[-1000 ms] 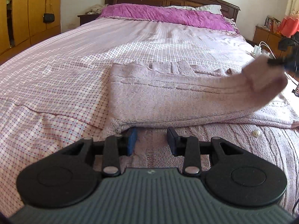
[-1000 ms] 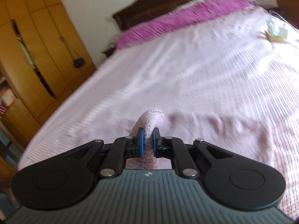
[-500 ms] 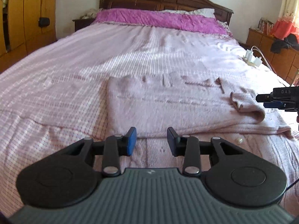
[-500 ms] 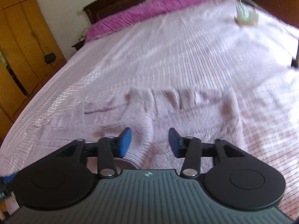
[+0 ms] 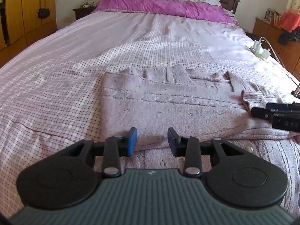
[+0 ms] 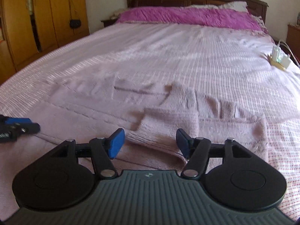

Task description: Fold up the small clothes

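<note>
No readable words, brand names or numbers anywhere. Only a small pale emblem, no letters, stamped on the ridged grey body of each hand-held gripper (image 5: 151, 146) (image 6: 150, 142). Faint pale marks along the side of the other hand-held gripper at the frame edge, too blurred to read.

Home bedroom, bed (image 5: 150, 43), wooden wardrobe (image 6: 46, 18)

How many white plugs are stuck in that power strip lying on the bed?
2, it seems: white chargers standing side by side on the power strip near the bed's right edge, cables trailing off. The view is small; more may be hidden.
</note>
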Demonstrator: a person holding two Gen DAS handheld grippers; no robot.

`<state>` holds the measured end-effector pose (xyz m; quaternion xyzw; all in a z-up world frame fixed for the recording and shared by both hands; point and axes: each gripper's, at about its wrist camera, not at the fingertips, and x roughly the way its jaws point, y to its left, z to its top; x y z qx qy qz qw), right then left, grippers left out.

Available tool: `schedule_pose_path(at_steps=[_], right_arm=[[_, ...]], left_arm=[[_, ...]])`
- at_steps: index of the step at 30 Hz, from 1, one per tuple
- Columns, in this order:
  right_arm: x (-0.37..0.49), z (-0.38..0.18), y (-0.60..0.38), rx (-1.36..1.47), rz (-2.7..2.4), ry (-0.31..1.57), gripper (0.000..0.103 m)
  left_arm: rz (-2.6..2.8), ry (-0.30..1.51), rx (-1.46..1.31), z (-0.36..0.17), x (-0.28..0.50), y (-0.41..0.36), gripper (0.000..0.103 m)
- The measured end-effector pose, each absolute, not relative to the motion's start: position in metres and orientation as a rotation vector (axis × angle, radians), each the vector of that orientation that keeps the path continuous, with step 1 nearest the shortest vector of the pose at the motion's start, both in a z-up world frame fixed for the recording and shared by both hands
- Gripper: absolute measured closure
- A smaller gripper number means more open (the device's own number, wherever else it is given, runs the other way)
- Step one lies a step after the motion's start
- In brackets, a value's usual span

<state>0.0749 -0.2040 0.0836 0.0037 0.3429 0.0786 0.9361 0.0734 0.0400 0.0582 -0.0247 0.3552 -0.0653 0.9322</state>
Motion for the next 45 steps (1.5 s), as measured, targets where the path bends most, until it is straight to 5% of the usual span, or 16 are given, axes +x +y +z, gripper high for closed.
schedule_pose_path(at_steps=[4, 8, 10, 17, 28, 35, 45], right_arm=[[0.091, 0.064, -0.209, 0.017, 0.140, 0.696, 0.039], [0.086, 0.066, -0.216, 0.035, 0.101, 0.659, 0.082], [0.082, 0.075, -0.222, 0.051, 0.075, 0.623, 0.089], [0.063, 0.114, -0.260, 0.142, -0.015, 0.524, 0.093], [0.056, 0.087, -0.315, 0.293, -0.141, 0.649, 0.089], [0.051, 0.089, -0.280, 0.214, -0.029, 0.604, 0.049], [0.076, 0.053, -0.263, 0.166, -0.040, 0.718, 0.043]], left_arm=[[-0.125, 0.737, -0.058, 0.056, 0.078, 0.041, 0.065], [-0.121, 0.741, -0.057, 0.055, 0.080, 0.041, 0.065], [-0.121, 0.743, -0.058, 0.054, 0.081, 0.041, 0.065], [-0.120, 0.745, -0.057, 0.054, 0.082, 0.041, 0.065], [-0.110, 0.747, -0.023, 0.052, 0.083, 0.036, 0.065], [-0.104, 0.744, -0.007, 0.050, 0.082, 0.035, 0.065], [-0.110, 0.745, -0.008, 0.049, 0.082, 0.036, 0.065]])
